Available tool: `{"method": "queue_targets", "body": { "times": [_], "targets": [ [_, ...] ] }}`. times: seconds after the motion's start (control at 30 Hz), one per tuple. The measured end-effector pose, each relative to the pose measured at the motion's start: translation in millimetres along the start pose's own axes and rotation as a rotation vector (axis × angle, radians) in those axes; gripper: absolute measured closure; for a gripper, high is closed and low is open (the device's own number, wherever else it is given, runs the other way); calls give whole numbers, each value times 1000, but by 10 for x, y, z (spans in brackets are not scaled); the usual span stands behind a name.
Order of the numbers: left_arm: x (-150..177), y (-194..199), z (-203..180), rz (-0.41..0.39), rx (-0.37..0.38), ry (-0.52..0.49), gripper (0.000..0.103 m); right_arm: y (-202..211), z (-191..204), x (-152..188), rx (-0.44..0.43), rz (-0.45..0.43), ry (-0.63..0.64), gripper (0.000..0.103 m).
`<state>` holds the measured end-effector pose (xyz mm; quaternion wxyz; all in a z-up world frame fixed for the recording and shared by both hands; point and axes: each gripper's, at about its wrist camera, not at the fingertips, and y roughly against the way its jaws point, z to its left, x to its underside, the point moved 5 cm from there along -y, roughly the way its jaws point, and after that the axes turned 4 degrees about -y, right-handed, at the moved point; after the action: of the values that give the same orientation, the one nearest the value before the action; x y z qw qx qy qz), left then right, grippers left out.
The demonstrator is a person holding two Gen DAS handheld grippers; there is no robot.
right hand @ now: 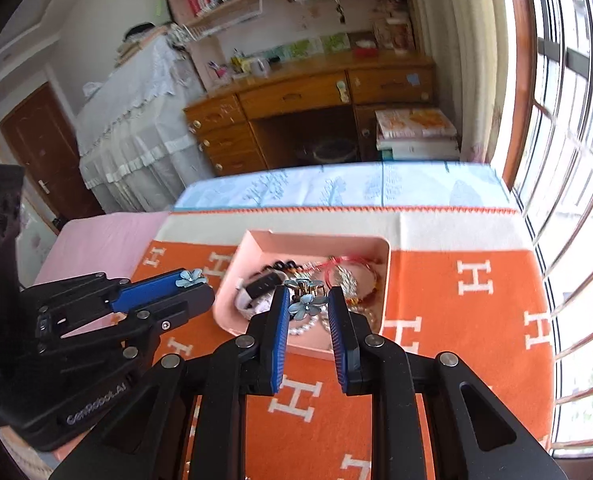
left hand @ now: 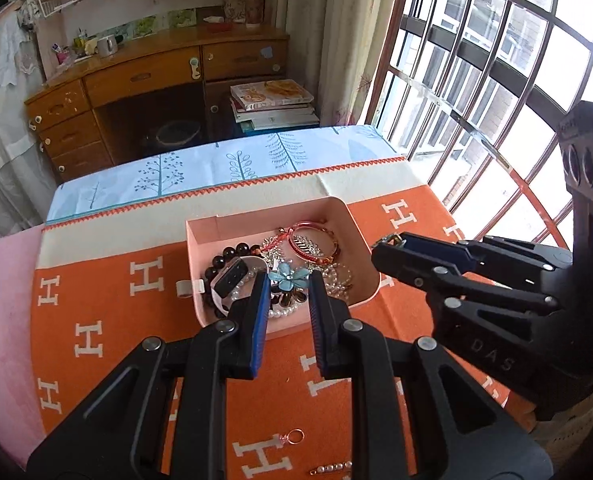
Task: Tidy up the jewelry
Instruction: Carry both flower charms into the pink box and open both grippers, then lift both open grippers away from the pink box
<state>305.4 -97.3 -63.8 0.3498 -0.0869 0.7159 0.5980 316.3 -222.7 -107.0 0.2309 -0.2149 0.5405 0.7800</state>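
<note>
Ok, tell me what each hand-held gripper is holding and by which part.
Left hand-held gripper: blue flower, pinched across its petals at the fingertips. Right hand-held gripper: second blue flower, likewise.

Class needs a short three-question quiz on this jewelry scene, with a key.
1. True or false: the tray is empty.
2. Which letter repeats across the blanket? A: H. B: X. C: O.
3. Fill in: the right tool grips a blue ____.

Key
1. False: beads and more lie in it.
2. A.
3. flower.
</note>
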Motion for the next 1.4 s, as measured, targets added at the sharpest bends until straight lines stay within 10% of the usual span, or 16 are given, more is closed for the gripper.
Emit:
{"method": "queue_targets", "body": {
  "times": [0.47,1.4],
  "targets": [
    [271,-581,104,161,35,53,86,-647,-516,173,4,98,-125,68],
    [1444,528,104,83,28,74,83,232,-206,1390,-135,94,-40,68]
  ]
}}
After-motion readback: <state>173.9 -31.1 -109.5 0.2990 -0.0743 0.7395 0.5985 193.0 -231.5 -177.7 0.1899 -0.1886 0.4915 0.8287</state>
